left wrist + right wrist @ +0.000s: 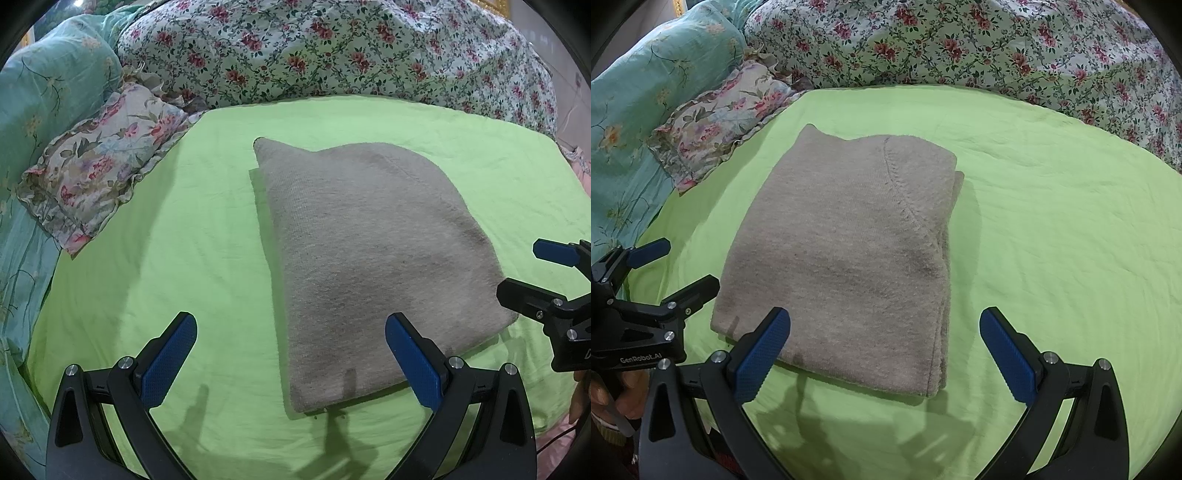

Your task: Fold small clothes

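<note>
A grey knitted garment (pixel 369 258) lies folded into a compact stack on the green sheet (pixel 184 240); it also shows in the right wrist view (pixel 846 251), with a stitched seam across its top. My left gripper (pixel 291 354) is open and empty, hovering just short of the garment's near edge. My right gripper (pixel 886 350) is open and empty over the garment's near right corner. The right gripper shows at the right edge of the left wrist view (pixel 543 273). The left gripper shows at the left edge of the right wrist view (pixel 668 266).
A floral ruffled pillow (pixel 96 173) lies at the left of the sheet. A turquoise quilt (pixel 44 81) sits behind it. A red-flowered duvet (pixel 332 51) is bunched along the far side. The green sheet (pixel 1052 221) spreads to the right.
</note>
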Demonstrator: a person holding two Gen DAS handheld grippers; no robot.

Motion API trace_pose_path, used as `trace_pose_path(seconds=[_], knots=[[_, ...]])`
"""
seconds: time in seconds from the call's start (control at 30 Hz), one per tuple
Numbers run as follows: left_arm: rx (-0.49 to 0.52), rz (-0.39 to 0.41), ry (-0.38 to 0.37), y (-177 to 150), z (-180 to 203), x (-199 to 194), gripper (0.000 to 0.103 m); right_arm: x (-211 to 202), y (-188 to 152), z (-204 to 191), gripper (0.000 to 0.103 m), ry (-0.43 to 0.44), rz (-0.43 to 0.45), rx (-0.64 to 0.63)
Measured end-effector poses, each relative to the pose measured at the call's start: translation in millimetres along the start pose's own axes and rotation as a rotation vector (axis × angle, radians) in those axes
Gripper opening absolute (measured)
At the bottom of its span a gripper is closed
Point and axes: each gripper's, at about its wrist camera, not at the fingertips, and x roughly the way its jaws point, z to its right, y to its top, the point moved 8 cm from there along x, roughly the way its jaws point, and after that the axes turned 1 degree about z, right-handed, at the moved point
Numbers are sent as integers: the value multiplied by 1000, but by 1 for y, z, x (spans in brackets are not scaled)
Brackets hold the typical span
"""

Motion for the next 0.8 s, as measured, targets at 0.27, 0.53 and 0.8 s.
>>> trace_pose_path(seconds=[0.27,0.53,0.8], knots=[[5,1,4,4,-1,1,102,-1,3,3,102,-2,4,1],[-13,25,4,11,-7,1,102,-3,9,5,102,-2,15,-1],[-6,33,11,17,-4,1,102,-3,10,7,102,-1,18,-2]])
